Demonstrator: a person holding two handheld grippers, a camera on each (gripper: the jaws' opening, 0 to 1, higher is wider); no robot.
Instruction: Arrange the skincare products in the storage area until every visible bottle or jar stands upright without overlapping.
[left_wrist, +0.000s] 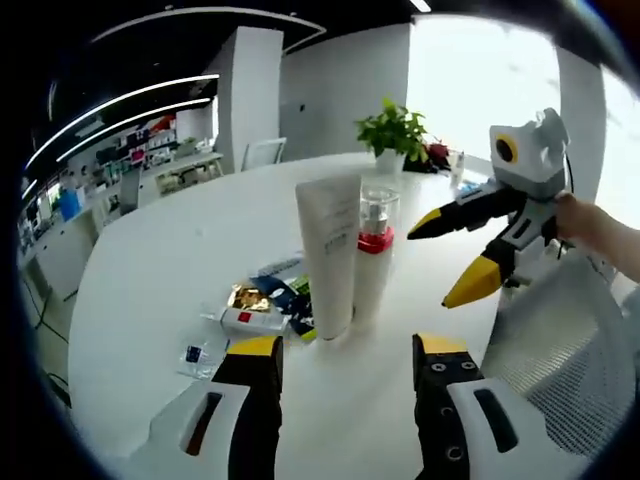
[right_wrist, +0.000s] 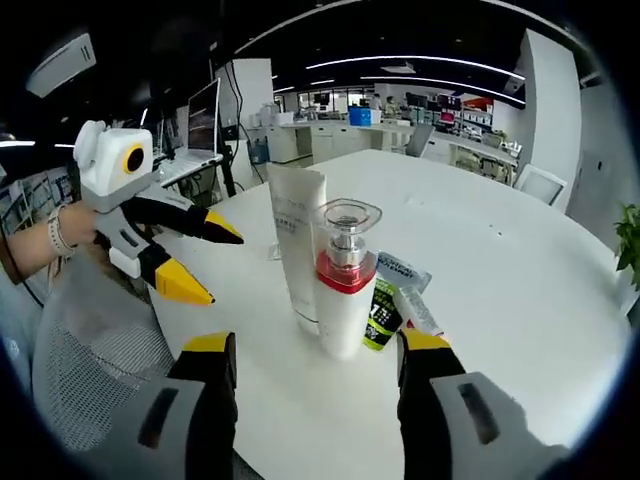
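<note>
- The white tube (left_wrist: 329, 255) and the pump bottle with the red collar (left_wrist: 374, 250) stand upright, touching or nearly so, on the white desk (left_wrist: 160, 290).
- The left claw (left_wrist: 346, 362) and the right claw (right_wrist: 316, 362) are both wide open and empty, short of the pair.
- Risk: a jaw nudging one tall, narrow container would likely topple it into its neighbour.
- Sachets and small packets (left_wrist: 262, 305) lie flat just beside the bases; dragging these could upset the tube.
</note>
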